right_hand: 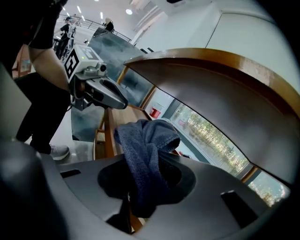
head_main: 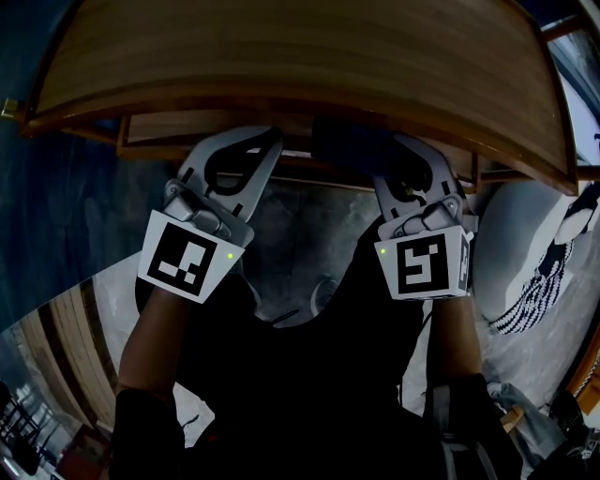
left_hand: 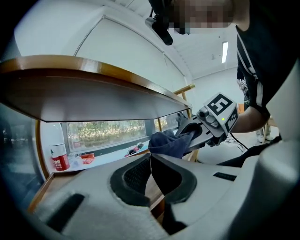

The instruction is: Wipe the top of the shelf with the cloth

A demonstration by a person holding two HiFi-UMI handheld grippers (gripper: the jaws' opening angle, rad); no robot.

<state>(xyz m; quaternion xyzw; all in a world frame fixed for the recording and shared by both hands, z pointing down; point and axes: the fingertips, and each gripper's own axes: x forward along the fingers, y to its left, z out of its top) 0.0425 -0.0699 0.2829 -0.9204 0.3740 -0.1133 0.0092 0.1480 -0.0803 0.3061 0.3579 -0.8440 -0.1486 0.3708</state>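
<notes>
Firmly pinched between the right gripper's [right_hand: 140,187] jaws, the dark blue cloth [right_hand: 149,145] bunches upward, held below the front edge of the wooden shelf top [head_main: 300,56]. Beside it, the left gripper [left_hand: 151,171] has its jaws pressed together on nothing. Farther back, a red-and-white container [left_hand: 58,158] stands on a lower ledge, its label print too small to read.

- Head view is dim, darkest at lower centre
- Gripper views are brighter: ceiling lights [right_hand: 128,11], daylit window [left_hand: 108,131]
- Shelf [left_hand: 93,98] underside lies shadowed
- Fisheye bending, black corners
</notes>
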